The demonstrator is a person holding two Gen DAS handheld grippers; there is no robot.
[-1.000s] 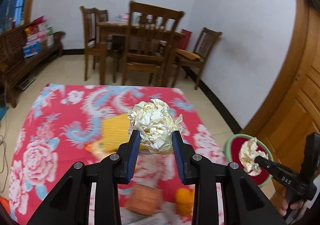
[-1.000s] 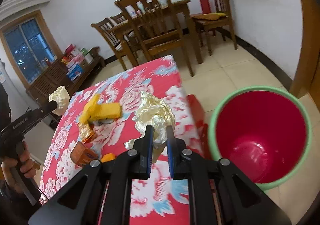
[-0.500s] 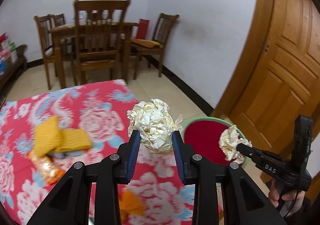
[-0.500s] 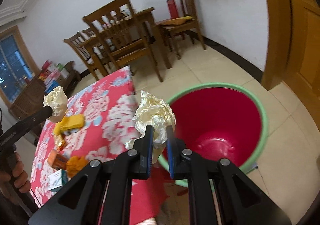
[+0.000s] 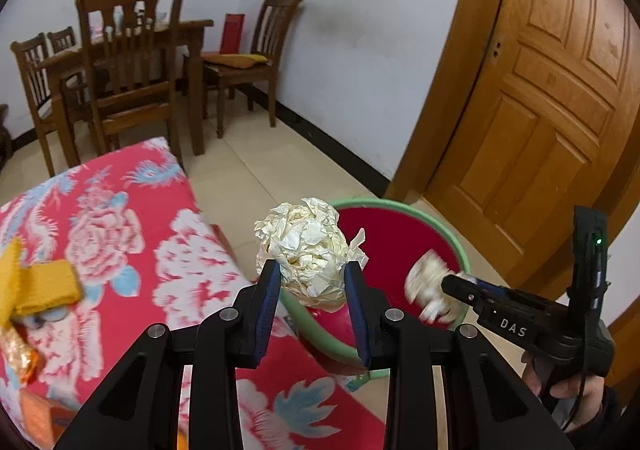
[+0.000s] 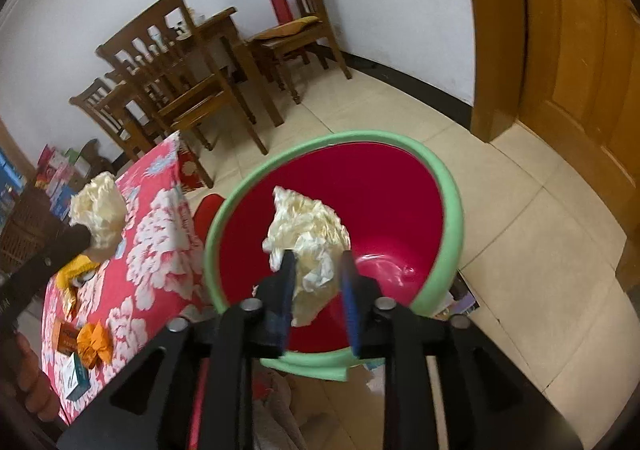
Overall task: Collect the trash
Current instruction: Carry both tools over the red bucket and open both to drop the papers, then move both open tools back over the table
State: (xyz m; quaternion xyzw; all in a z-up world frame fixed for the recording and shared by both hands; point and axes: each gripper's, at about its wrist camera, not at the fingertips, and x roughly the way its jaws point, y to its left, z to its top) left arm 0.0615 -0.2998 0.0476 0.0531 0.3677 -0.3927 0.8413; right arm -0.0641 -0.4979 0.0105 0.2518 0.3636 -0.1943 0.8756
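Paper wad point(image 6: 306, 238) over red bin point(image 6: 448, 185), my right gripper point(image 6: 316, 270) opening, wad loose between jaws; left gripper point(image 5: 310, 284) clamps second wad point(image 5: 308, 246), I'd centre before release

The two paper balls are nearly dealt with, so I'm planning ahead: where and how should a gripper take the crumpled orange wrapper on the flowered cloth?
Take the crumpled orange wrapper across its bunched middle, coming from above. It lies loose on the flowered cloth, and a small box and a white and teal carton sit close beside it, so a side approach would probably knock them. Its soft folds should squash between the pads.
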